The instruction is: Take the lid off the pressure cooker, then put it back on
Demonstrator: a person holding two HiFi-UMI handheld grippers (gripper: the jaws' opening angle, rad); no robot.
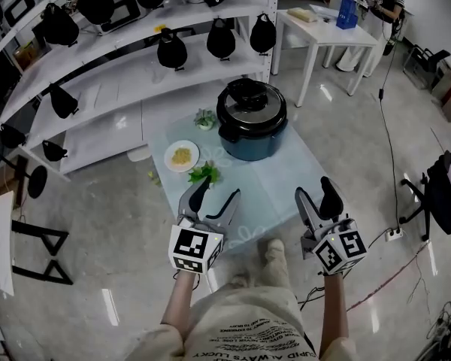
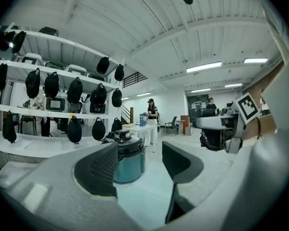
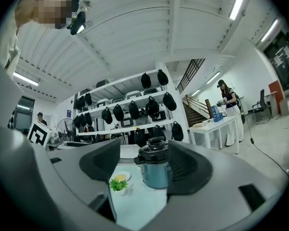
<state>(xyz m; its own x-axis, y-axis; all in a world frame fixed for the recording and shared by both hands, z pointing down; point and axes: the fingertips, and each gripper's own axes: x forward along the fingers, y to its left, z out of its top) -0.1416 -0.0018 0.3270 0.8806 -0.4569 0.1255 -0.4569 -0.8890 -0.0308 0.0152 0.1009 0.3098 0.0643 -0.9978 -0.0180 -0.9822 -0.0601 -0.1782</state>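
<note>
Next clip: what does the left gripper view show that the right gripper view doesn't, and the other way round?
Only the left gripper view: the right gripper's marker cube, near its right edge. Only the right gripper view: the plate of yellow food and the small green plant, both left of the cooker. Both: the pressure cooker with its lid on, framed between open, empty jaws.

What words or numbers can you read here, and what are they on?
On the shirt: rows of dark print, too small and blurred to read.
On the left gripper and right gripper: black-and-white square markers on their cubes, patterns only, no words.
On the pressure cooker: no label readable.
On the blue box on the white table: print too small to read.
</note>
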